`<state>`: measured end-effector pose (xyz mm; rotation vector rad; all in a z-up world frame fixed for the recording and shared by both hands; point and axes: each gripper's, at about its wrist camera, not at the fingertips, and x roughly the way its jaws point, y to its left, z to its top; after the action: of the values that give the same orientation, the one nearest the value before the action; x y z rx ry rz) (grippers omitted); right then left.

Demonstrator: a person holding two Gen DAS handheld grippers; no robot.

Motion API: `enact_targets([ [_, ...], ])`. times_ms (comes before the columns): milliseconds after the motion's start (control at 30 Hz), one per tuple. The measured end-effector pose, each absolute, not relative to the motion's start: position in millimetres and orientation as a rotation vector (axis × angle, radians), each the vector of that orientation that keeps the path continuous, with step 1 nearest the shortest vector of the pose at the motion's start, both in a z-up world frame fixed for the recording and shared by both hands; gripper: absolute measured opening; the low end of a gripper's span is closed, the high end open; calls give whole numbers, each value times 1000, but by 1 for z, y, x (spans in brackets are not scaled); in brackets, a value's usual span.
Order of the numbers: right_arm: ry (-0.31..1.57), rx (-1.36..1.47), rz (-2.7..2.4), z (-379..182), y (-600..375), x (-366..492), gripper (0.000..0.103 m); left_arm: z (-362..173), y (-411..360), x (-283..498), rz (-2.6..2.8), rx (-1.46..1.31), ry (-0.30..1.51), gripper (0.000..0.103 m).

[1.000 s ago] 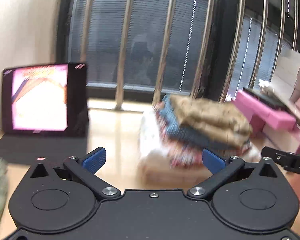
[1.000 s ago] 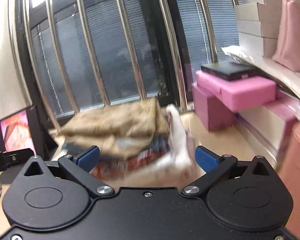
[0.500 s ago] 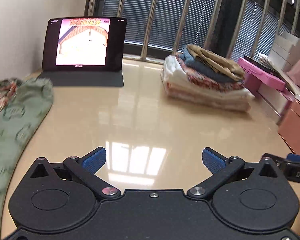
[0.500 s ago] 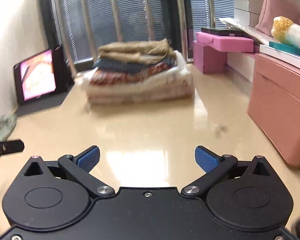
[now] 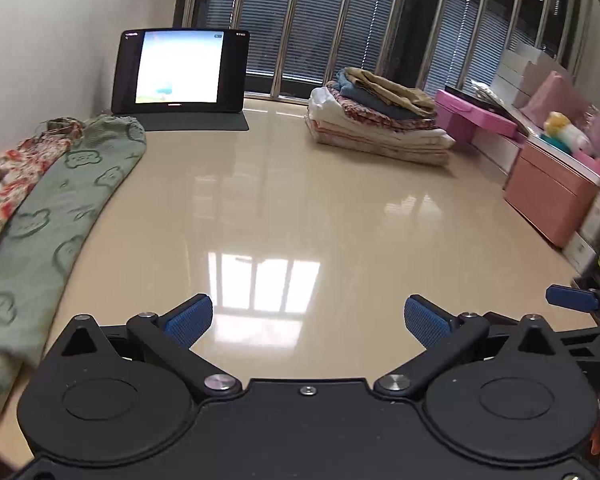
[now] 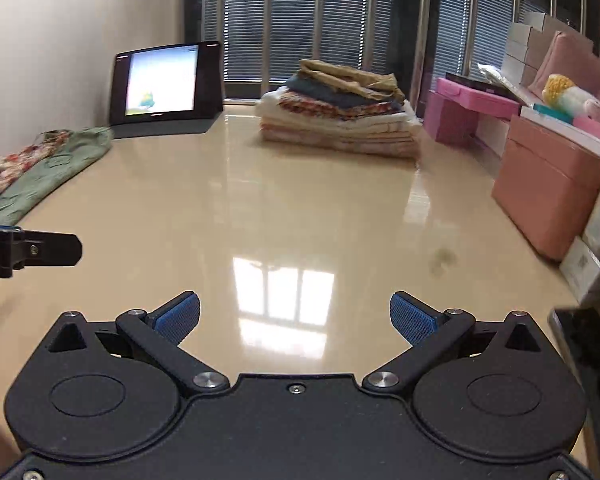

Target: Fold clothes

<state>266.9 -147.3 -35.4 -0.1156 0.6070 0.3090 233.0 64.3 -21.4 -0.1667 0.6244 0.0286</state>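
Glossy beige table [image 5: 300,208], folded stack [image 5: 380,120] far side, left gripper [image 5: 308,320] and right gripper [image 6: 295,316] wide, empty.

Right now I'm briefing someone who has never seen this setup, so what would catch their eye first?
Probably the lit tablet propped at the far left of the glossy table, and the tall stack of folded clothes at the far right. Along the left edge lie an unfolded green garment and a floral one. Both grippers, left and right, are open and empty.
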Motion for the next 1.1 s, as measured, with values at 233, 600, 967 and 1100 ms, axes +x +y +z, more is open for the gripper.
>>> enact_targets([
  [233, 602, -38, 300, -33, -164, 211, 102, -26, 44, 169, 42, -41, 584, 103],
  [600, 597, 17, 312, -24, -189, 124, 102, -16, -2, 69, 47, 15, 540, 103],
  [967, 608, 49, 369, -2, -194, 56, 102, 1, 7, 10, 22, -105, 535, 103],
  [1100, 646, 36, 400, -8, -185, 51, 102, 1, 9, -2, 77, -111, 515, 103],
])
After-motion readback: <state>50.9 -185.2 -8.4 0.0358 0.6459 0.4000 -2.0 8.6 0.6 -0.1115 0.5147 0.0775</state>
